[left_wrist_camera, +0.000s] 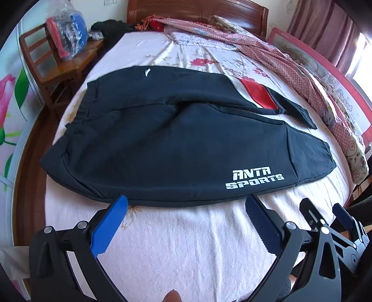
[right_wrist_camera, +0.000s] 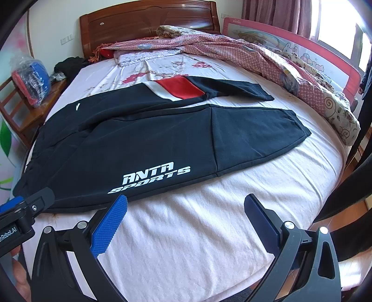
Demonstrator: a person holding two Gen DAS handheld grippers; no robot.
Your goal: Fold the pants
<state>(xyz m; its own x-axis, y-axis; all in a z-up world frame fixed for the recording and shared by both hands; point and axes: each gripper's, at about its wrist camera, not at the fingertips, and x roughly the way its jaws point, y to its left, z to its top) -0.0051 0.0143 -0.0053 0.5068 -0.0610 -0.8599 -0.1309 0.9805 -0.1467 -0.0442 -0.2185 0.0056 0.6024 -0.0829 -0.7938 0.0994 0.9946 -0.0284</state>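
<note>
Black, thick, soft fleece sports pants (left_wrist_camera: 162, 139) lie spread across the white quilted bedsheet (left_wrist_camera: 186, 244), likely floppy and best pinched at the near hem edge, while left gripper (left_wrist_camera: 186, 204) and right gripper (right_wrist_camera: 186, 204) hover released.

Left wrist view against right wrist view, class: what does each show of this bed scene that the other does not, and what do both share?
Only the left wrist view shows the right gripper and the wooden chair's back. Only the right wrist view shows the left gripper and the window. Both show the black ANTA SPORTS pants spread unfolded on the bed sheet, the pink quilt, the headboard, and open jaws holding nothing.
</note>
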